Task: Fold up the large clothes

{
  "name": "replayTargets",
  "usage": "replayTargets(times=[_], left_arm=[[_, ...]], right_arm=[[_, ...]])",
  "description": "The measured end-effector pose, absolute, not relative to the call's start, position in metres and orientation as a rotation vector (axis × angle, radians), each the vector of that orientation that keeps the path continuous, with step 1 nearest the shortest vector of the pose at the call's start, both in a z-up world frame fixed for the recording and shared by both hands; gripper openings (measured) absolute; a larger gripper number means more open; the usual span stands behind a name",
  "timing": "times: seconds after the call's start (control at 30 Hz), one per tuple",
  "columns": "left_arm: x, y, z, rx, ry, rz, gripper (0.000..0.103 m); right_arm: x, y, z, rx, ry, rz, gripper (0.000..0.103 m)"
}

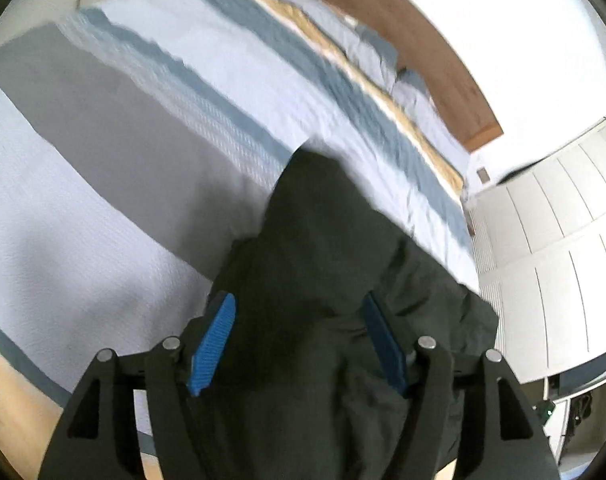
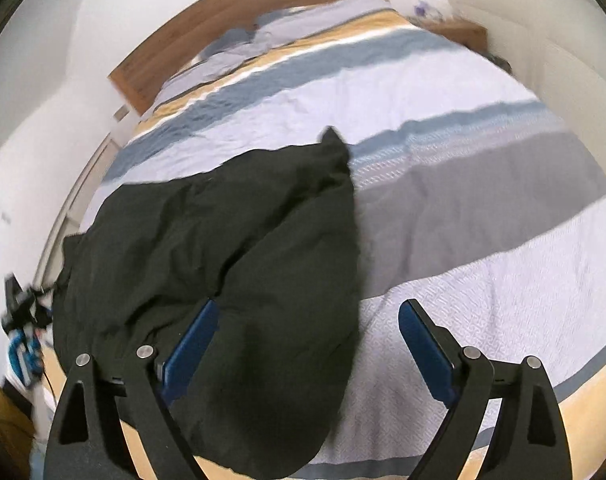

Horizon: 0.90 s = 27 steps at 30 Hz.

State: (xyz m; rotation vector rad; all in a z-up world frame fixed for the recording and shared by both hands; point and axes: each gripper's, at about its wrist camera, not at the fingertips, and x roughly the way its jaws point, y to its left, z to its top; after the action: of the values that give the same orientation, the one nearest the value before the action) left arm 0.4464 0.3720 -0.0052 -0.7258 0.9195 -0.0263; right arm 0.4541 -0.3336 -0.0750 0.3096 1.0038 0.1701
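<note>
A large dark green-black garment point(image 2: 231, 248) lies bunched on the striped bedspread point(image 2: 483, 208), near the foot and left side of the bed. In the left wrist view the garment point(image 1: 323, 264) fills the space between the blue pads point(image 1: 213, 344) of my left gripper point(image 1: 299, 308) and drapes over them; the jaws stand partly apart with cloth bunched between. My right gripper point(image 2: 309, 312) is open wide; its left pad point(image 2: 191, 348) rests against the garment, its right pad point(image 2: 423, 352) is over bare bedspread.
The bed has a wooden headboard point(image 2: 239, 12) and pillows point(image 2: 263, 32) at the far end. White wardrobe doors point(image 1: 551, 240) stand beside the bed. My left gripper also shows at the left edge of the right wrist view point(image 2: 21, 332). A wooden nightstand point(image 2: 459, 32) is at the far right.
</note>
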Motion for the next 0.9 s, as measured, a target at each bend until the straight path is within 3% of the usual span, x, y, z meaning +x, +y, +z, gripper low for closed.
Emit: replayTargets(times=[0.23, 0.47, 0.83, 0.9], left_arm=[[0.408, 0.328, 0.031, -0.480, 0.879, 0.036, 0.066], [0.383, 0.228, 0.011, -0.346, 0.872, -0.057, 0.066], [0.434, 0.139, -0.026, -0.157, 0.918, -0.174, 0.066], [0.452, 0.131, -0.032, -0.120, 0.927, -0.174, 0.071]], right_arm=[[0.431, -0.282, -0.064, 0.181, 0.942, 0.260, 0.091], [0.419, -0.212, -0.062, 0.073, 0.897, 0.389, 0.091], [0.443, -0.143, -0.090, -0.001, 0.908, 0.479, 0.091], [0.457, -0.135, -0.099, -0.006, 0.916, 0.474, 0.091]])
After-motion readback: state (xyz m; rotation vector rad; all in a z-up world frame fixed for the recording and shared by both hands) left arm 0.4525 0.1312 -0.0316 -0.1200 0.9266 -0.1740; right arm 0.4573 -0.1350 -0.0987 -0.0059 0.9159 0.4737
